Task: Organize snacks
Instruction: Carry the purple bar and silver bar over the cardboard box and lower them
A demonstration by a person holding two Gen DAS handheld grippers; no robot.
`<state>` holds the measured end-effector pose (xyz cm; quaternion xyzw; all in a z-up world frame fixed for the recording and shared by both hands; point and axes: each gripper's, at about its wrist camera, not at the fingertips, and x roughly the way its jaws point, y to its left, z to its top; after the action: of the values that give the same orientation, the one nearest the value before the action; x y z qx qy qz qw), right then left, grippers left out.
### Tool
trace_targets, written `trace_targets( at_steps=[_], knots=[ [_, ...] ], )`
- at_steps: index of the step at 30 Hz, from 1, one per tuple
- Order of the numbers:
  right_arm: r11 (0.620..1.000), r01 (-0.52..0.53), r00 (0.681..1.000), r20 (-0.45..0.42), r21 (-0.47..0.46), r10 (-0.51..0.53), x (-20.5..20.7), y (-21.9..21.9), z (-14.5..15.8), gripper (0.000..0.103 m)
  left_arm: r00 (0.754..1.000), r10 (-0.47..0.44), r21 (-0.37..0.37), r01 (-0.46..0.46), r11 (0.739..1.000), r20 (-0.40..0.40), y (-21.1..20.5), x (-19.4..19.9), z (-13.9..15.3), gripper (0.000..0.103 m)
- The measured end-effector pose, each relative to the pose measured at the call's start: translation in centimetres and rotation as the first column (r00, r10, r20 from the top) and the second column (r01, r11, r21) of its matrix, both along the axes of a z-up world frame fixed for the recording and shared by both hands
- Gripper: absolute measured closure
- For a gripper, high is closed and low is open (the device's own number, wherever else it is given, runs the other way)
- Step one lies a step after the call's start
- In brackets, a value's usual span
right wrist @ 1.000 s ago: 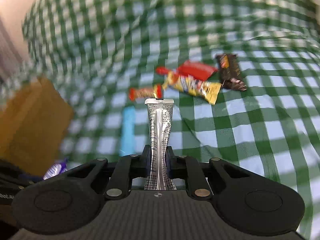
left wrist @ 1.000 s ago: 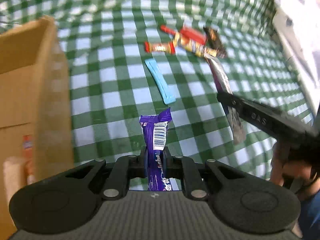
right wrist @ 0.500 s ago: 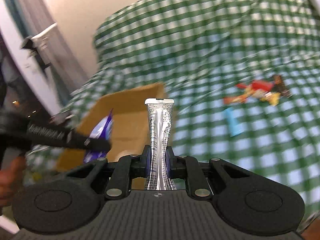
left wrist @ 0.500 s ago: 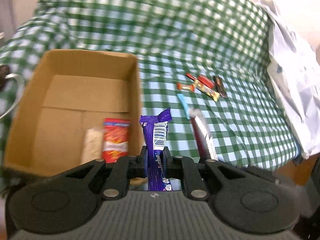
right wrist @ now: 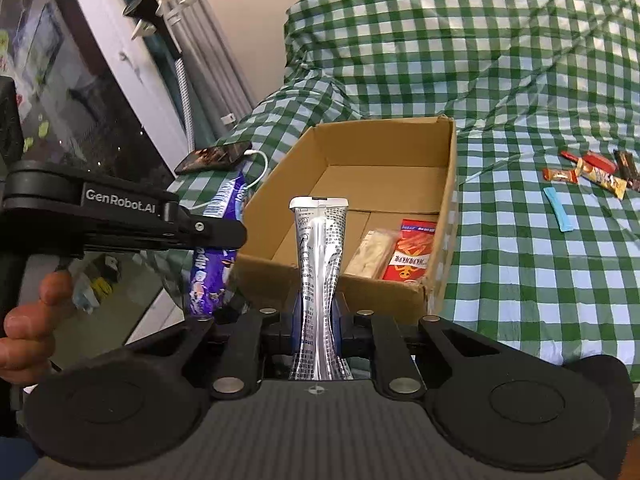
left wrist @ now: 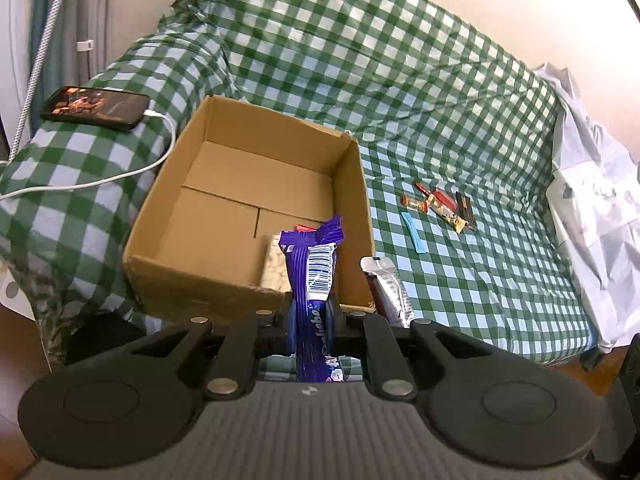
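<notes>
Both grippers have swung from the scattered snacks (left wrist: 438,210) to the cardboard box (left wrist: 352,184), left gripper (left wrist: 310,320) clamping a purple bar (left wrist: 314,276), right gripper (right wrist: 318,320) a silver packet (right wrist: 318,248), likely ready to drop inside

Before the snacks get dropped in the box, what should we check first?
1. Left gripper pinches the purple bar: ok.
2. Right gripper pinches the silver packet: ok.
3. Cardboard box is open on top: ok.
4. Bare floor left in the box beside the red snack pack: ok.
5. Both snacks are above the box opening: not ok, they are at its near edge.
6. Loose snacks left on the checked cloth: not ok.
</notes>
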<state>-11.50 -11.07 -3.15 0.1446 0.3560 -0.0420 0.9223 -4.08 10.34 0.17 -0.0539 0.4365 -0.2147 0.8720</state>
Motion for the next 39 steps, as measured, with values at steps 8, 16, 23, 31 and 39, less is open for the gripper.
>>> trace_targets(
  at_steps=[8, 16, 23, 31, 39],
  knots=[
    [0.998, -0.024, 1.0, -0.001, -0.061, 0.024, -0.7, 2.5, 0.7, 0.087, 1.0, 0.012, -0.041, -0.011, 0.999, 0.022, 1.6, -1.1, 0.4, 0.089],
    [0.996, -0.035, 0.999, -0.002, -0.083, 0.035, -1.0, 3.3, 1.2, 0.087, 0.999, 0.016, -0.052, -0.014, 0.999, 0.03, 2.3, -1.5, 0.5, 0.089],
    [0.996, -0.036, 0.999, -0.006, -0.081, 0.035, -0.8, 3.5, 1.2, 0.087, 1.0, 0.014, -0.053, -0.012, 0.999, 0.028, 2.3, -1.5, 0.4, 0.089],
    [0.997, -0.034, 0.999, -0.018, -0.068, 0.033, -0.6, 3.1, 1.1, 0.087, 1.0, 0.01, -0.047, -0.009, 0.999, 0.018, 2.0, -1.0, 0.2, 0.089],
    [0.998, -0.027, 0.999, -0.039, -0.053, 0.025, -0.2, 2.7, 0.6, 0.087, 1.0, 0.016, -0.042, -0.016, 0.999, 0.009, 1.6, -0.1, -0.1, 0.089]
  ],
)
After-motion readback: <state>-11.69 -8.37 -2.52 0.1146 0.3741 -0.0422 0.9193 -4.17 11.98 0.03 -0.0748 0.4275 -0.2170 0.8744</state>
